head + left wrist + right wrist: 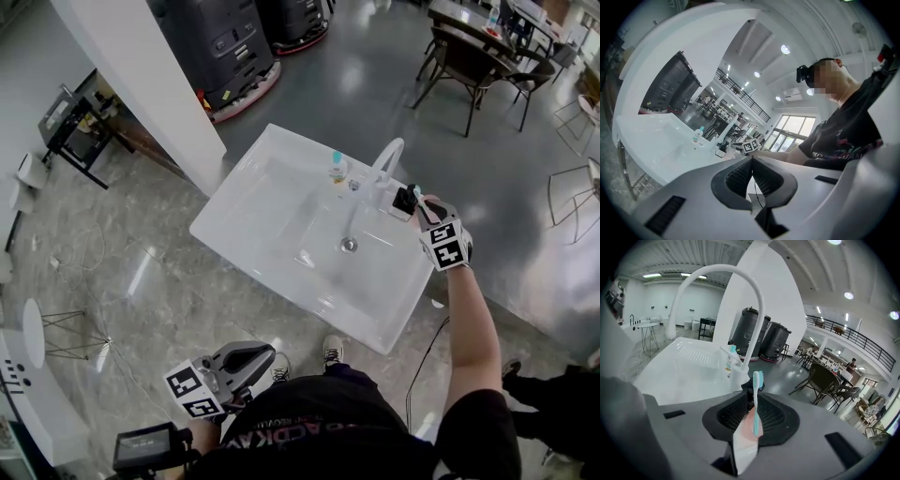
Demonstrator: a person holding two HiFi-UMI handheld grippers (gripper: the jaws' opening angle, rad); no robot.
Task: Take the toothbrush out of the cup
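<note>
A: Left gripper (751, 161)?
B: Pinched together on nothing, held low.
A: Right gripper (754, 405)?
B: Clamped on the toothbrush (756, 389) handle, bristles up, just by the cup (405, 201) at the tap (719, 268). Light, stiff, slick plastic, I'd judge, so the handle suits.

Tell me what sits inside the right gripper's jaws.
A toothbrush, head upward, is clamped in the right gripper. The jaw pads cover its lower handle, and most of the dark cup behind it is hidden.

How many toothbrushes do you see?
1. The toothbrush is clamped in the right gripper, beside the tap. The dark cup might hide more.
</note>
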